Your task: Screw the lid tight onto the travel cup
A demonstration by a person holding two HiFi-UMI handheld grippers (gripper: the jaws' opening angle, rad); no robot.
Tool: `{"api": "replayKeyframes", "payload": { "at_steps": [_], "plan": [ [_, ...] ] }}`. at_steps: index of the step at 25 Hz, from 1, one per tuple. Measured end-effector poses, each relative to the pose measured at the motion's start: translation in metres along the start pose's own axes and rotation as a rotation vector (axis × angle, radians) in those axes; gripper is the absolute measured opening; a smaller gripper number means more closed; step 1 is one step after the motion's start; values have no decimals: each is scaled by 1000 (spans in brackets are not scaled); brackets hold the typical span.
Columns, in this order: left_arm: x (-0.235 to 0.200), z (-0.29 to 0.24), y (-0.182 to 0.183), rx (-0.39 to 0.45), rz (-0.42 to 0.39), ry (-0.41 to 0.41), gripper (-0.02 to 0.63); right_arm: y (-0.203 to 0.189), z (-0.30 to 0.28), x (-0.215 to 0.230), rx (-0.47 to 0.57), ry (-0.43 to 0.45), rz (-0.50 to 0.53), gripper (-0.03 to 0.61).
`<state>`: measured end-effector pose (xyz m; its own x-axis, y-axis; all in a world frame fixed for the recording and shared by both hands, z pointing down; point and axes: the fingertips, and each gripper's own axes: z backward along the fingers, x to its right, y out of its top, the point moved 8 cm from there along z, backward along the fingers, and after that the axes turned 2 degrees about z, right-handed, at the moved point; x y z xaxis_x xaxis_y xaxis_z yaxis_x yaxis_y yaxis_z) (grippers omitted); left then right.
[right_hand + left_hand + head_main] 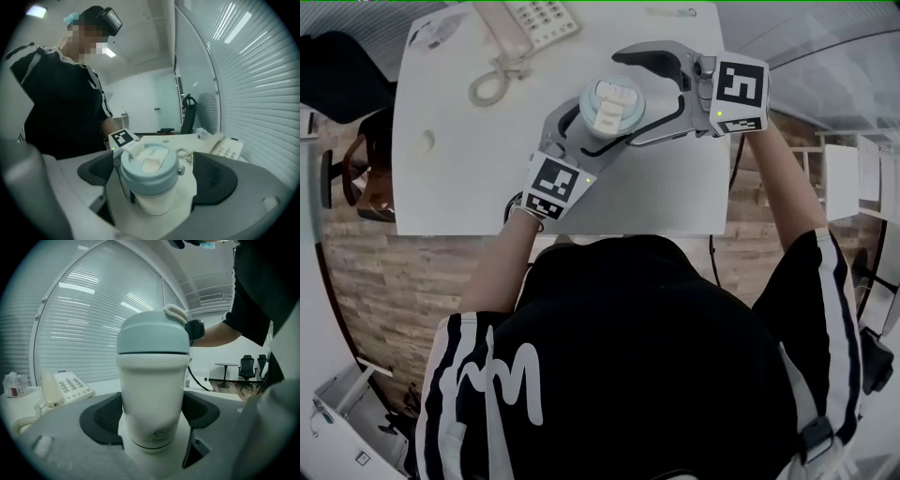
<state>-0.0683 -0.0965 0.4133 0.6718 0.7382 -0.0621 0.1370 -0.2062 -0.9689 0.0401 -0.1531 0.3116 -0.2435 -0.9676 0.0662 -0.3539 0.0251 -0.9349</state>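
A white travel cup (151, 394) with a pale blue lid (152, 333) stands upright above the white table (450, 187). My left gripper (151, 420) is shut on the cup's lower body, a dark pad pressing each side. In the head view the lid (612, 105) faces up, with the left gripper (602, 133) reaching in from below left. My right gripper (630, 96) comes from the right at lid height. Its jaws stand wide open around the lid (149, 171), with gaps between the pads and the lid. The white cup body (157, 204) shows under the lid.
A white desk telephone (530, 23) with a coiled cord (492, 84) lies at the table's far side, behind the cup. A small pale object (427, 141) rests on the left of the table. The table's near edge runs just before the person's body. Window blinds (84, 310) are beyond.
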Motion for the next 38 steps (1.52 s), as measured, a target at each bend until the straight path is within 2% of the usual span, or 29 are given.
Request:
{"api": "replayKeyframes", "payload": {
  "at_steps": [3,6,10,11,12,15,23,38],
  "plan": [
    [0,0,-1,0,0,2,402,1,-13,5,-33,117,28,508],
    [0,-1,0,1,-5,2,402,-2,-23,10,-23,190,26,508],
    [0,-1,0,3,-5,1,402,-4,-27,12,30,236,23,504],
    [0,-1,0,4,-5,3,402,-4,-27,12,43,245,25,486],
    [0,-1,0,4,-4,4,402,-5,-27,12,56,250,26,465],
    [0,-1,0,4,-4,7,402,-6,-26,12,91,240,21,465],
    [0,1,-1,8,-5,13,402,-11,-24,4,163,92,-14,463],
    [-3,0,-1,5,-3,5,402,-17,-24,-14,261,-292,-105,462]
  ]
}}
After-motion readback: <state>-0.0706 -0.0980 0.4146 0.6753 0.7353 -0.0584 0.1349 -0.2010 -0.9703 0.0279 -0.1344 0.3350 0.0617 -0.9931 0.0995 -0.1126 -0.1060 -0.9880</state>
